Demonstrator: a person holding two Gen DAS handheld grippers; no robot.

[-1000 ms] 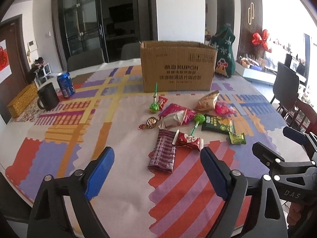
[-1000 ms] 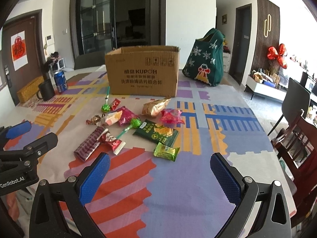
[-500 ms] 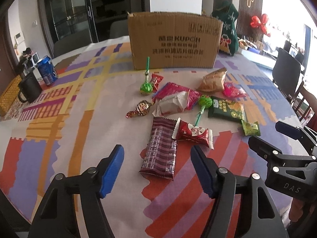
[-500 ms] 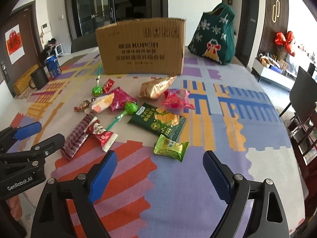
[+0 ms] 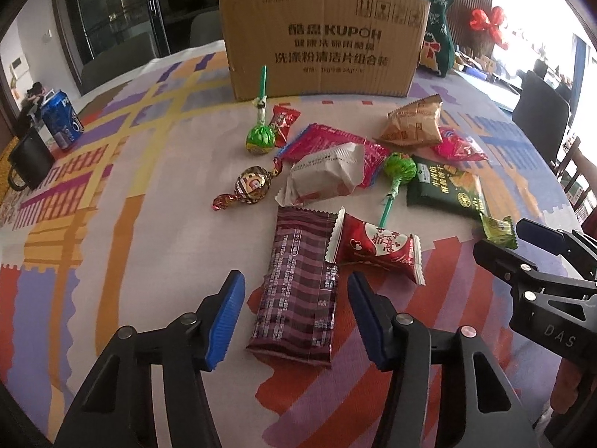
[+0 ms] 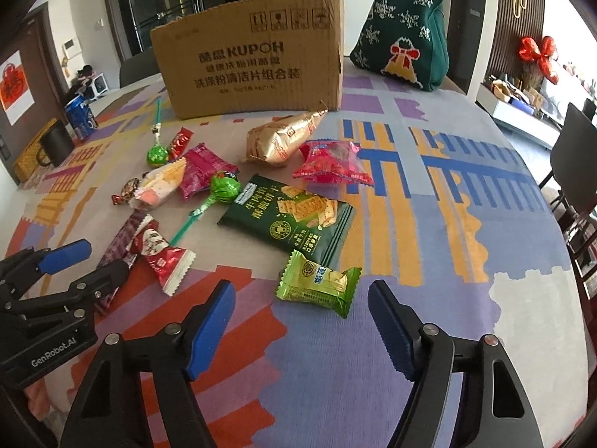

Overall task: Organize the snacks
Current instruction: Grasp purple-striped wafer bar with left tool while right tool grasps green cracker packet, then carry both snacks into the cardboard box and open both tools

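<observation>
The bench (image 5: 112,261), under a cloth of coloured blocks and stripes, carries a brown cardboard box (image 5: 324,41) at its far side; from both views only the outer wall shows, so what lies inside cannot be told. A dark mug (image 5: 26,160) and a blue can (image 5: 61,119) stand well off to the left.

The snacks lie loose on the cloth in front of the box, none in any container: a dark green cracker pack (image 6: 291,220), a purple striped bar (image 5: 298,291), a white packet (image 5: 324,175), a gold packet (image 6: 283,138), a red candy pack (image 5: 377,248) overlapping the bar's upper right corner, a light green candy (image 6: 317,283) and two green lollipops.

Only the right wrist view shows the green knitted bag (image 6: 406,33) whole beside the box; in the left view the box hides most of it.

The left hand-held gripper (image 5: 296,315) is spread, the purple bar lying between its blue pads, untouched. The right hand-held gripper (image 6: 302,326) is spread too, the light green candy just beyond its tips. Both sets of jaws have just been closing, and against the earlier frames both sit lower and nearer the snacks, which fill more of each view.
</observation>
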